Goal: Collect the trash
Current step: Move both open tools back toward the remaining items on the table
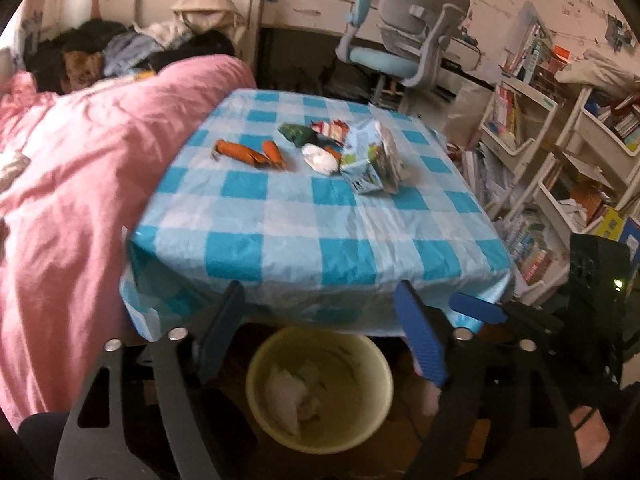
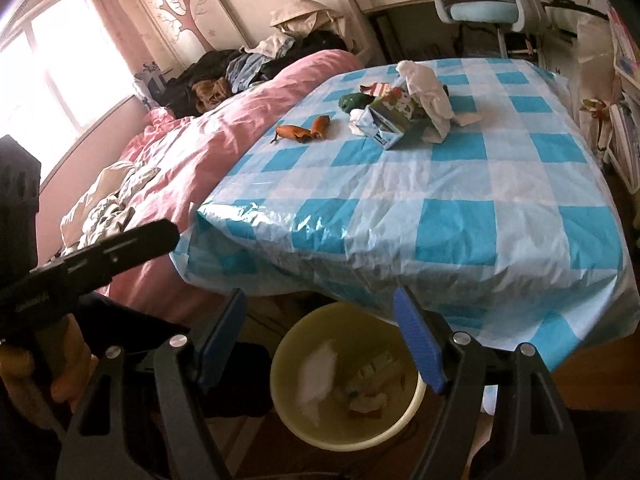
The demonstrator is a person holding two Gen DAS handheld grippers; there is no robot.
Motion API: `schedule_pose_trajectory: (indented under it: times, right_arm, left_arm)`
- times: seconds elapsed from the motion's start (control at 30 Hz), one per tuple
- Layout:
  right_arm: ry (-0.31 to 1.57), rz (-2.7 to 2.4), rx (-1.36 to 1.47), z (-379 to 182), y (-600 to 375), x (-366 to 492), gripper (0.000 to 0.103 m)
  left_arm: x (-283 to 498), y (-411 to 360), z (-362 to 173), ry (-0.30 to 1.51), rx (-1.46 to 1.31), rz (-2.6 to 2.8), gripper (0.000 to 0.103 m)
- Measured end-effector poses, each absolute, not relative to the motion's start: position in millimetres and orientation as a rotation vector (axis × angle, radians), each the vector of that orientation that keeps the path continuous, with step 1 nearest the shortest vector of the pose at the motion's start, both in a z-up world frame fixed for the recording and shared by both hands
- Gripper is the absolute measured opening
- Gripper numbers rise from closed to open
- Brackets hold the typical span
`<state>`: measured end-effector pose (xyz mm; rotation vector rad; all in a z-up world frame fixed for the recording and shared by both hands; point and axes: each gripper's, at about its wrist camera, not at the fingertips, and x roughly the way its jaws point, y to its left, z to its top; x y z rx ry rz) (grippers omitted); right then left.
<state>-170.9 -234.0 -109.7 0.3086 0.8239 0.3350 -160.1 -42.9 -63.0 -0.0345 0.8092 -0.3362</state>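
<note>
A table with a blue checked cloth (image 1: pixel 304 216) (image 2: pixel 460 208) holds trash at its far side: orange wrappers (image 1: pixel 250 153) (image 2: pixel 302 131), a green wrapper (image 1: pixel 298 133) (image 2: pixel 354 101), a crumpled white tissue (image 1: pixel 320 159) (image 2: pixel 426 92), a red-white wrapper (image 1: pixel 330 127) and a blue-white carton (image 1: pixel 368 168) (image 2: pixel 384 126). A yellow bin (image 1: pixel 320 384) (image 2: pixel 346 376) with trash inside stands on the floor below the near edge. My left gripper (image 1: pixel 320 332) is open and empty above the bin. My right gripper (image 2: pixel 320 332) is open and empty above the bin.
A bed with a pink duvet (image 1: pixel 72 184) (image 2: pixel 192 148) lies left of the table. A desk chair (image 1: pixel 404 36) stands behind it. Shelves full of books (image 1: pixel 560 160) stand on the right. The right gripper's blue finger (image 1: pixel 476 307) shows in the left view.
</note>
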Motion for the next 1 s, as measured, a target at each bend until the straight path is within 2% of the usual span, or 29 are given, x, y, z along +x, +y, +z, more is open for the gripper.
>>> schedule_pose_trajectory:
  times: [0.33, 1.0]
  right_arm:
    - [0.82, 0.342, 0.272, -110.6, -226.2, -171.6, 0.075]
    - [0.819, 0.346, 0.259, -111.6, -220.2, -171.9, 0.075]
  left_arm:
    - [-157.6, -31.0, -57.1, 0.757, -0.066, -0.27, 0.088]
    - [-154.1, -26.7, -54.9, 0.708, -0.073, -0.218, 0.093]
